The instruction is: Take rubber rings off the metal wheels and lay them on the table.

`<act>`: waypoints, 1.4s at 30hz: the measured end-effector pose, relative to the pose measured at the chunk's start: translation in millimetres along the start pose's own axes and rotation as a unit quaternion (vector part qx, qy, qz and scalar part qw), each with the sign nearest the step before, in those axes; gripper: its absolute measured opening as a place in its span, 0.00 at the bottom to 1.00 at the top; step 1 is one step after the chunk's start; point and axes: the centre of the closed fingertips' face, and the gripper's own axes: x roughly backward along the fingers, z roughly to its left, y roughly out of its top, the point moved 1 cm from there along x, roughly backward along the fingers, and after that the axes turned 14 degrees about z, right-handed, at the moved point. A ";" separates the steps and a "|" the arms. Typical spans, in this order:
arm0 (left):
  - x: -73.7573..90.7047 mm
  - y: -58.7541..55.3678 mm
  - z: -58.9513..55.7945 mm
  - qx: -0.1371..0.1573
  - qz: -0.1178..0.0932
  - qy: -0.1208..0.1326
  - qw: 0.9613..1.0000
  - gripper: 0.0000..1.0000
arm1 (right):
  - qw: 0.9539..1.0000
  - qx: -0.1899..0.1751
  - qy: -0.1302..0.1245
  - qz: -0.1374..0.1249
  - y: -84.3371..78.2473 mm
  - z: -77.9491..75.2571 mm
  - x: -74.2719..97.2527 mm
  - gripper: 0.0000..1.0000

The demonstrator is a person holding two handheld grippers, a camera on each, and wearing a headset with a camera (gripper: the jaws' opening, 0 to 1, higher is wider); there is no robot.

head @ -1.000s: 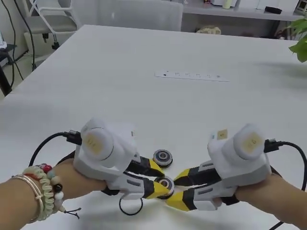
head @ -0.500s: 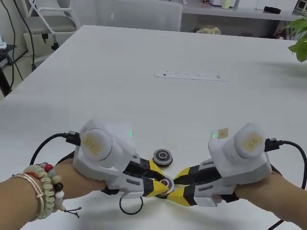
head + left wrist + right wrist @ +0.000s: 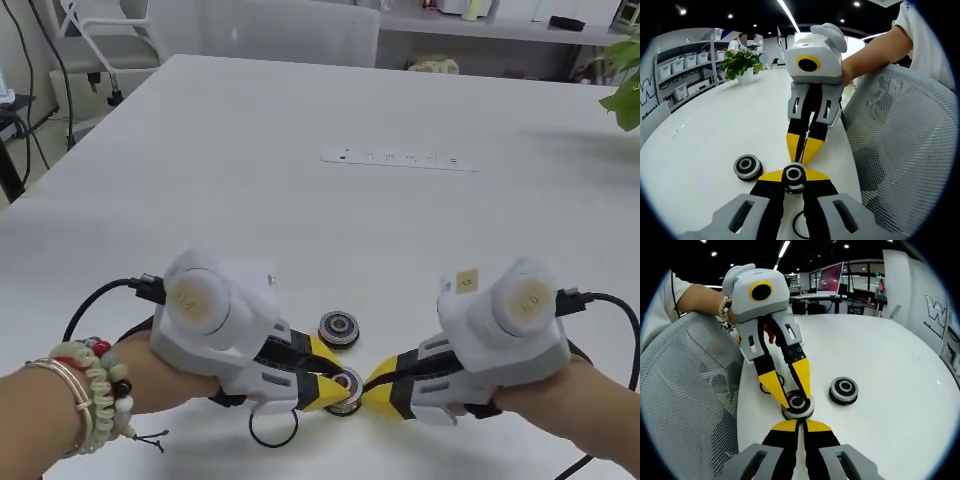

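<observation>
While on table [image 3: 700,130], wheel [image 3: 794,176] btwn fingers [image 3: 767,176]

Left tool [image 3: 335,382]: points right and is held low — jaws clamped on either side of a metal wheel [image 3: 346,383].
Right tool [image 3: 370,390]: points left, tip to tip with the left one; jaws drawn nearly together, tips at the wheel's edge.
Left hand [image 3: 150,372]: wrapped round its tool's body, forearm in from lower left.
Right hand [image 3: 560,400]: grips its tool from behind — forearm in from lower right.
</observation>
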 end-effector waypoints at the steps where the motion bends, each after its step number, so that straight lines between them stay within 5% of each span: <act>1: -0.1 0.0 0.2 0.000 -0.001 0.000 1.000 0.07 | 1.000 -0.004 0.001 0.000 0.3 -0.1 -0.1 0.00; 7: -0.4 0.1 0.2 -0.001 -0.003 0.000 1.000 0.07 | 0.999 -0.048 0.012 0.000 -0.7 -2.2 -0.2 0.00; 16: -1.0 -0.2 0.1 -0.001 -0.003 0.000 1.000 0.07 | 0.982 -0.176 0.063 -0.017 -3.8 -4.2 0.3 0.00; 25: -1.3 -0.7 0.2 -0.002 -0.004 0.000 1.000 0.07 | 0.978 -0.194 0.071 -0.021 -3.7 -4.4 1.4 0.00; 33: -1.3 -1.0 -0.2 -0.003 -0.003 0.002 1.000 0.07 | 0.981 -0.182 0.063 -0.018 -3.3 -4.4 2.0 0.00; 42: 0.1 -2.2 0.4 -0.004 -0.001 0.002 1.000 0.07 | 0.976 -0.204 0.064 -0.039 1.1 -10.3 8.1 0.00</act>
